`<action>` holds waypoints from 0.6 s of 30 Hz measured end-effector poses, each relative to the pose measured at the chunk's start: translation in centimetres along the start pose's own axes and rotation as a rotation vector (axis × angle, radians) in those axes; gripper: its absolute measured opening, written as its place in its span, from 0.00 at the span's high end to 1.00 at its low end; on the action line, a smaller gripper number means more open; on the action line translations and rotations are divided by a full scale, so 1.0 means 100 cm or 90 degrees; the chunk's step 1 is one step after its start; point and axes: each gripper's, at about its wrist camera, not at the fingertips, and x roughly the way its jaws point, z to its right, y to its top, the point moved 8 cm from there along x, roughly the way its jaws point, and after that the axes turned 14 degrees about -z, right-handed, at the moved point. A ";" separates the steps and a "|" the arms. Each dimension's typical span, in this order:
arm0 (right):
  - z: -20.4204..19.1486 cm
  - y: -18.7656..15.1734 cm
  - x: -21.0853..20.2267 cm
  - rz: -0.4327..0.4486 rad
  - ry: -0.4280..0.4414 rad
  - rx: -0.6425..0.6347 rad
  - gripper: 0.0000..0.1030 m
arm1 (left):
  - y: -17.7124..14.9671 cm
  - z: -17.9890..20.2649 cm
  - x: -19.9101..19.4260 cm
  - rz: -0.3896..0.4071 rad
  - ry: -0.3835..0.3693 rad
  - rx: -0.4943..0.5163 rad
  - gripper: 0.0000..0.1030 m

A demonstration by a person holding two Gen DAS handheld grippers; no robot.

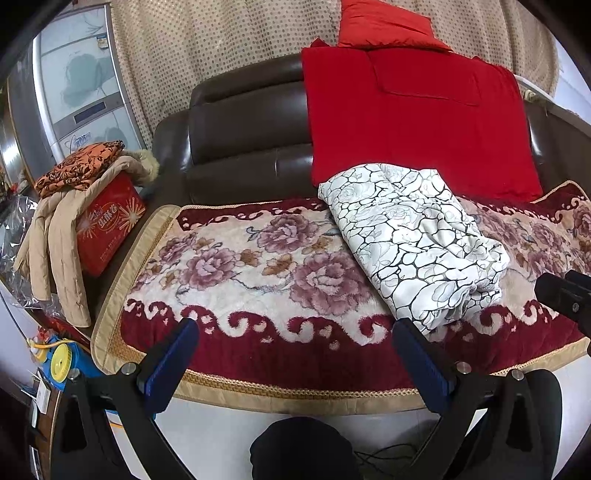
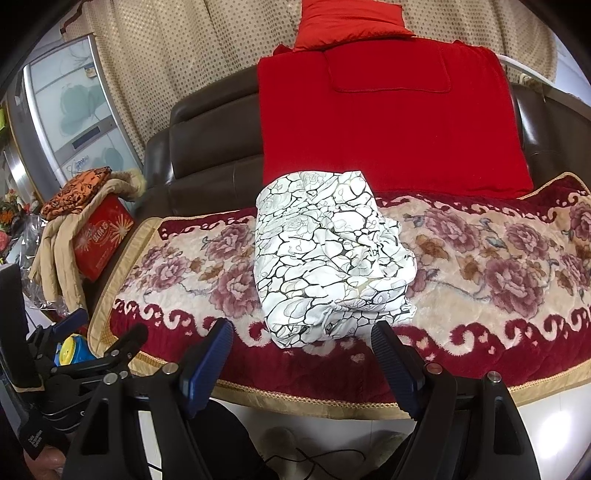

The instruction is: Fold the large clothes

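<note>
A white garment with a black crackle print (image 1: 413,236) (image 2: 328,254) lies bundled in a rough fold on the flowered sofa cover (image 1: 236,266) (image 2: 498,266). My left gripper (image 1: 295,328) hangs open over the cover's front border, to the left of the bundle, with nothing between its fingers. My right gripper (image 2: 303,332) stands open just in front of the bundle's near end; its fingertips are close to the cloth but apart from it. In the left wrist view the right gripper (image 1: 565,291) shows at the right edge.
A red blanket (image 1: 417,122) (image 2: 388,122) drapes the brown sofa back (image 1: 243,140), with a red cushion (image 1: 384,26) above. At the left a red box (image 1: 107,229) carries a beige coat (image 1: 62,236) and orange patterned cloth (image 1: 81,166). A blue and yellow toy (image 1: 62,365) sits lower left.
</note>
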 end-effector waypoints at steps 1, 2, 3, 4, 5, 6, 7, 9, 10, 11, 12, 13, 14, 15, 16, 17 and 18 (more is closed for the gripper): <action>-0.001 0.000 0.000 0.001 0.000 0.000 0.22 | 0.000 0.000 -0.001 0.001 0.000 -0.001 0.00; -0.001 0.000 0.000 0.002 0.001 0.000 0.22 | 0.000 0.000 -0.001 0.002 -0.001 -0.002 0.00; -0.002 0.000 0.000 0.003 0.001 0.000 0.22 | 0.000 0.000 -0.002 0.002 -0.002 -0.002 0.00; -0.002 0.000 -0.001 0.004 0.001 0.000 0.22 | 0.000 0.000 -0.002 0.003 -0.003 -0.003 0.00; -0.003 0.000 -0.001 0.004 0.001 0.000 0.22 | 0.000 -0.001 -0.003 0.004 -0.003 -0.004 0.00; -0.003 0.000 -0.002 0.004 0.001 -0.001 0.22 | 0.000 -0.001 -0.004 0.005 -0.004 -0.004 0.00; -0.004 0.000 -0.002 0.005 0.001 -0.001 0.22 | 0.000 -0.002 -0.004 0.006 -0.005 -0.004 0.00; -0.005 0.000 -0.004 0.007 0.001 -0.002 0.22 | 0.000 -0.002 -0.007 0.009 -0.006 -0.006 0.00; -0.005 0.000 -0.005 0.008 0.001 -0.003 0.22 | 0.000 -0.002 -0.009 0.011 -0.007 -0.006 0.00; -0.006 0.000 -0.006 0.009 0.001 -0.004 0.22 | 0.001 -0.002 -0.011 0.013 -0.008 -0.006 0.00; -0.006 0.000 -0.007 0.011 0.002 -0.004 0.22 | 0.001 -0.002 -0.013 0.016 -0.008 -0.006 0.00; -0.006 0.000 -0.008 0.012 0.002 -0.004 0.22 | 0.001 -0.002 -0.015 0.017 -0.008 -0.005 0.00; -0.007 0.000 -0.010 0.013 0.003 -0.005 0.22 | 0.001 -0.002 -0.017 0.019 -0.009 -0.005 0.00; -0.007 0.000 -0.012 0.015 0.004 -0.005 0.22 | 0.002 -0.001 -0.019 0.022 -0.010 -0.003 0.00; -0.007 0.000 -0.013 0.017 0.004 -0.005 0.22 | 0.002 -0.001 -0.022 0.025 -0.010 -0.002 0.00; -0.007 0.000 -0.016 0.020 0.005 -0.005 0.22 | 0.002 0.000 -0.025 0.028 -0.010 -0.002 0.00; -0.008 0.000 -0.018 0.023 0.006 -0.005 0.22 | 0.003 0.000 -0.027 0.031 -0.010 -0.001 0.00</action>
